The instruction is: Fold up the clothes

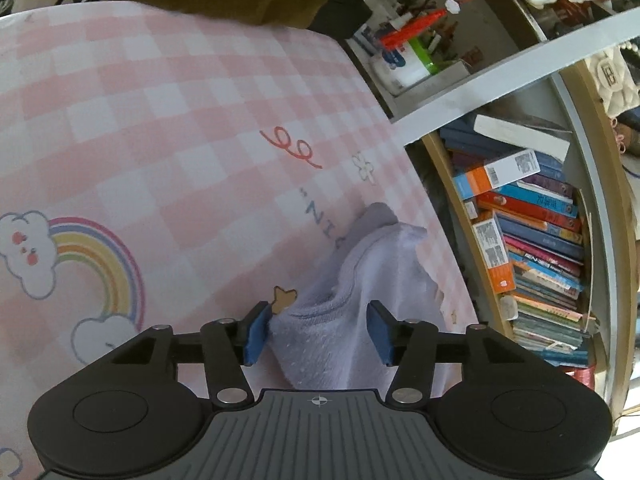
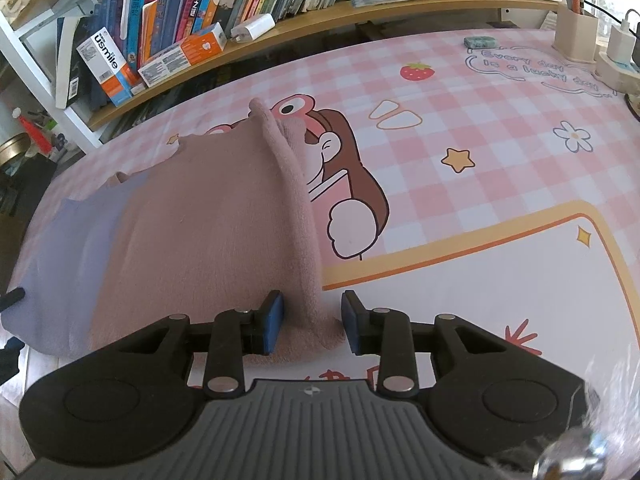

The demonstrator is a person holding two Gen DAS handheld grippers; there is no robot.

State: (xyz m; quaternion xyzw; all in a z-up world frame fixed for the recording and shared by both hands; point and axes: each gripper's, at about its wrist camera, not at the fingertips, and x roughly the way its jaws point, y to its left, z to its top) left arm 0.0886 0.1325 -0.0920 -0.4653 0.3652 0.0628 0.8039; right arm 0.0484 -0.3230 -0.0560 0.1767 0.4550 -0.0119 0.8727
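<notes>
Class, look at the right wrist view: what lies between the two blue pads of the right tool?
In the right wrist view, a corner of the pinkish-brown cloth lies between the right tool's pads, where its raised hem runs down. The pads stand apart, not closed on it.

White box (image 2: 105,65) on bookshelf: "usmile" | Pink checked desk mat (image 2: 480,128): "Every day is a lucky day"

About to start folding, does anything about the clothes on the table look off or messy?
The pink garment lies bunched, with one edge standing up in a ridge. It overlaps the lavender garment, which reaches the table edge. Nothing looks spilled or damaged.
</notes>
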